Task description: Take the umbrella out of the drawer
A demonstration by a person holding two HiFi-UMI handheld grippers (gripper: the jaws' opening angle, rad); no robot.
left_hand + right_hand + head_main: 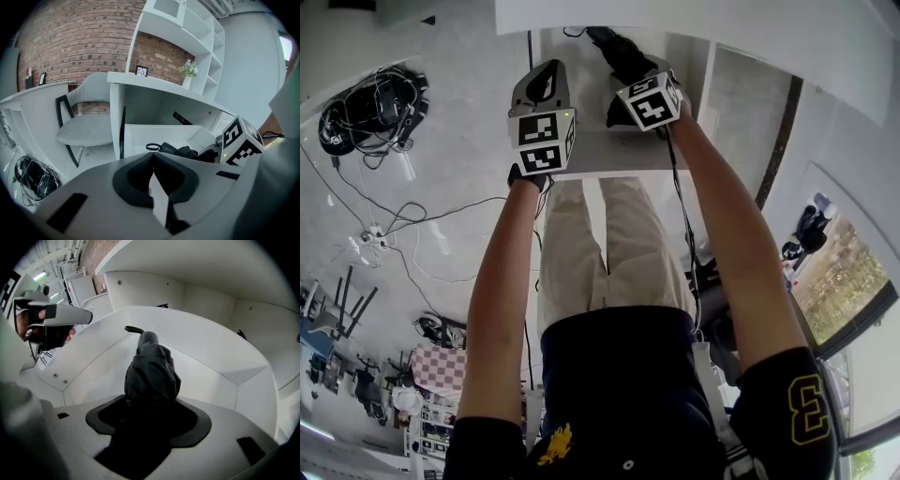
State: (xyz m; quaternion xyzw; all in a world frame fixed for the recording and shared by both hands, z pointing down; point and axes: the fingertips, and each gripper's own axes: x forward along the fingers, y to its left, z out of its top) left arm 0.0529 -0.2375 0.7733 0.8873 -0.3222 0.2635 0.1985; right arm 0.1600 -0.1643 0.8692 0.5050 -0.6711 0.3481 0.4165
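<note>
A folded black umbrella lies in the open white drawer under the desk top. In the right gripper view the umbrella runs away from me along the drawer floor, its wrist loop at the far end. My right gripper points steeply down into the drawer, and its pads sit against the sides of the umbrella's near end. My left gripper hovers at the drawer's left front, apart from the umbrella. Its pads meet, with nothing between them.
A grey chair stands left of the desk. Cable bundles lie on the floor to the left. White shelves hold a small plant and a picture frame above the desk. The drawer walls close in on the umbrella.
</note>
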